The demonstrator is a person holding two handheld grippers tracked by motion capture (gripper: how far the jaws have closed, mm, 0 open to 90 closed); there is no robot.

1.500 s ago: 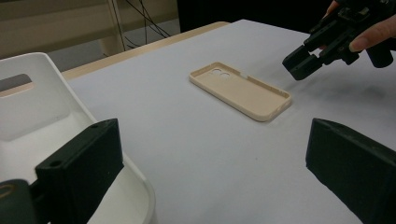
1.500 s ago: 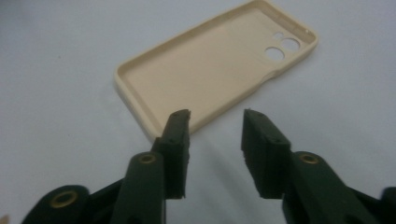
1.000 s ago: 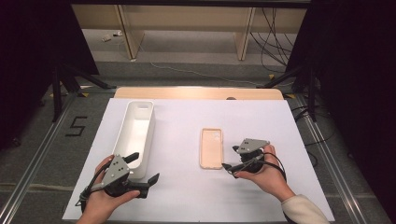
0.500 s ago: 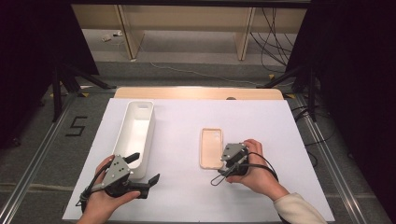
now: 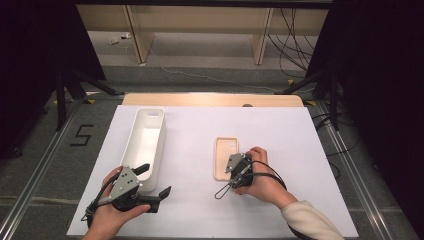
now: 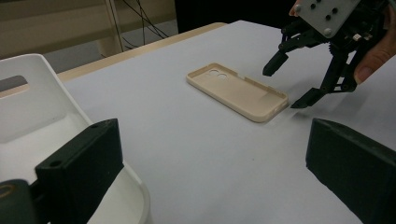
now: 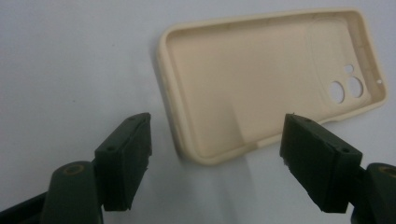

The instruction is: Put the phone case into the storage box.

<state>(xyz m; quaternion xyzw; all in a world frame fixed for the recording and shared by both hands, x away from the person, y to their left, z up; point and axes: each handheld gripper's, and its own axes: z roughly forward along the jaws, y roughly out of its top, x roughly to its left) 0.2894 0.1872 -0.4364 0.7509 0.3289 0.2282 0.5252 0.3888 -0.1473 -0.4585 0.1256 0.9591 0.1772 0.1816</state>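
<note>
My right gripper [image 5: 231, 171] hung just over the near end of the phone case [image 5: 226, 157], its jaws wide apart and holding nothing. The case lay open side up on the white counter [image 5: 280, 150], camera holes at the far end, its long axis running straight away from me. In the right gripper view the near short end of the case [image 7: 261, 93] sat between and just ahead of my two jaws, one jaw off its outer corner and the other over its hollow, so I judged that a short drop would let them close across that end. My left gripper [image 5: 150, 192] was well apart from the case, resting by the near end of the long white bin [image 5: 145, 145], jaws also spread and empty; the right hand was plainly the nearer one.

Compared with a second before, my right gripper had swung from beside the case's right edge onto its near end and tipped downward. My left gripper and the case had not moved.
</note>
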